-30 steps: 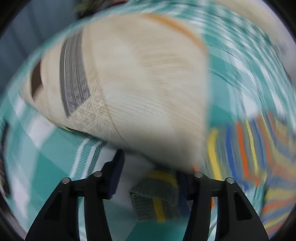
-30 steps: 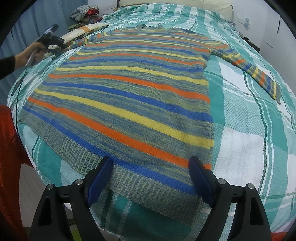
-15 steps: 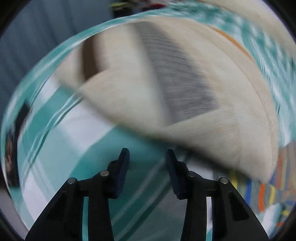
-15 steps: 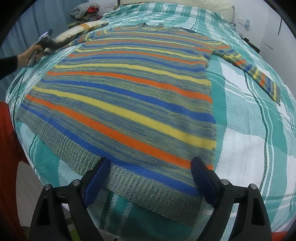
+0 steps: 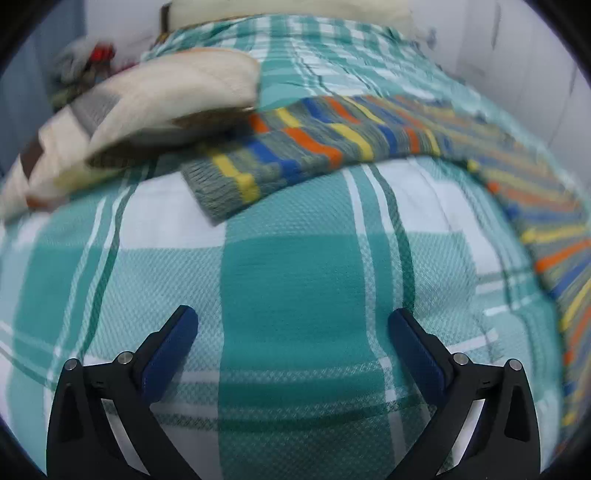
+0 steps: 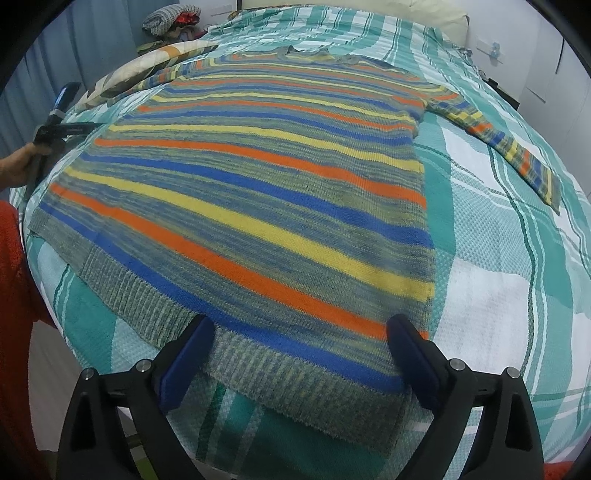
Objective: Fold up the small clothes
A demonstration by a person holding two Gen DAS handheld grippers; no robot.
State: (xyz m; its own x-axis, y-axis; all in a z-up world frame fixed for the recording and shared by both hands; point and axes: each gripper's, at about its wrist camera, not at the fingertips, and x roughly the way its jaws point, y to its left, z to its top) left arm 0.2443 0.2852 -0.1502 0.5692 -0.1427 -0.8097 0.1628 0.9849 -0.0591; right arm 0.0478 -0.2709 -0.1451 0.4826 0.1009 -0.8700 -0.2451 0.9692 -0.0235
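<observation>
A sweater (image 6: 258, 177) striped in blue, orange, yellow and grey-green lies spread flat on the bed. My right gripper (image 6: 299, 332) hovers at its ribbed hem (image 6: 295, 373). Its jaws are opening, and the hem lies between the fingers with no pad pressing on it. The sweater's left sleeve (image 5: 314, 140) lies on the bedspread, its cuff (image 5: 221, 184) ahead of my left gripper (image 5: 293, 332). That gripper's jaws are opening wide over bare bedspread, with nothing between them. In the right wrist view the left gripper (image 6: 74, 110) shows at the far left in a hand (image 6: 18, 166). The right sleeve (image 6: 509, 147) stretches out on the right.
A teal and white plaid bedspread (image 6: 498, 295) covers the bed. A cream patterned cushion (image 5: 166, 96) lies against the left sleeve's far side. Bundled clothes (image 6: 166, 20) sit at the far left corner. A red cloth (image 6: 14, 295) hangs by the bed's near left edge.
My left gripper let go of the sleeve cuff, drew back from the cushion and opened wide. The right gripper stayed in place and spread its jaws a little wider.
</observation>
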